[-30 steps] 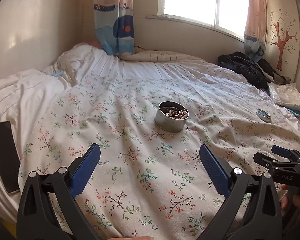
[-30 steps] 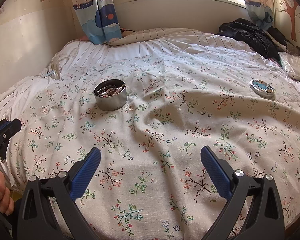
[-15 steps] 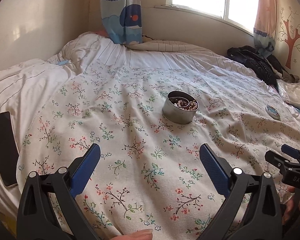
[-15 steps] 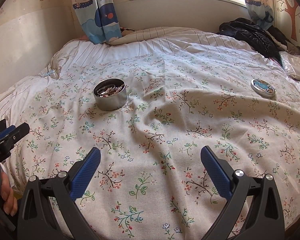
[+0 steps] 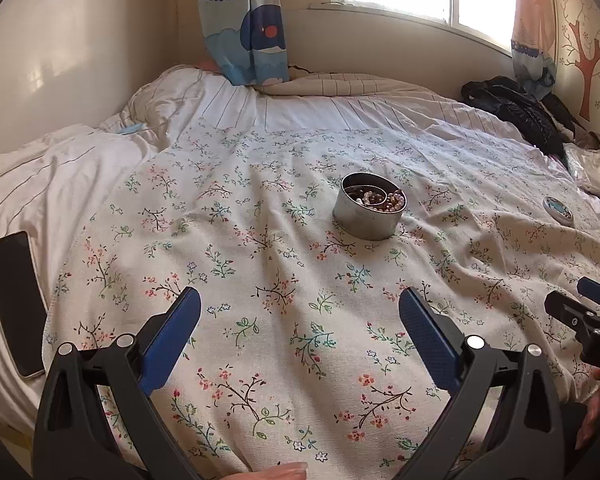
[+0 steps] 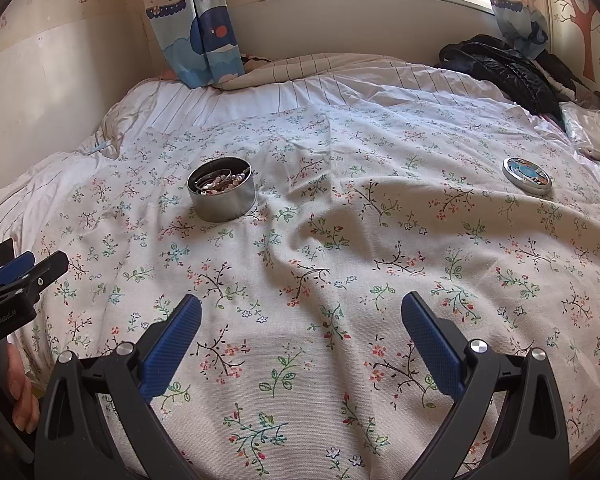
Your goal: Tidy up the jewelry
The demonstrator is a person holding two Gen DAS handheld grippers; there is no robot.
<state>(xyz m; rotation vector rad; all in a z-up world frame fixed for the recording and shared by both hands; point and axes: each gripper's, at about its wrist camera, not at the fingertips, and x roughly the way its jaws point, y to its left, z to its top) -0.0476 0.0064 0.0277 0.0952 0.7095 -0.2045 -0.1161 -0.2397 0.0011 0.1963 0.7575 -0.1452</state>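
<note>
A round metal tin full of beads and jewelry stands open on the floral bedspread; it also shows in the right wrist view. Its round lid with a blue picture lies apart to the right, also in the left wrist view. My left gripper is open and empty, low over the bedspread, short of the tin. My right gripper is open and empty, between tin and lid but nearer me. Each gripper shows at the edge of the other's view.
A black phone lies at the bed's left edge. A dark jacket and a plastic bag sit at the far right. A wall and curtained window bound the far side. The floral bedspread is wrinkled.
The left gripper has swung to the left and slightly forward, so the tin sits further right and larger in its view. The right gripper has barely moved. Both stay open.
</note>
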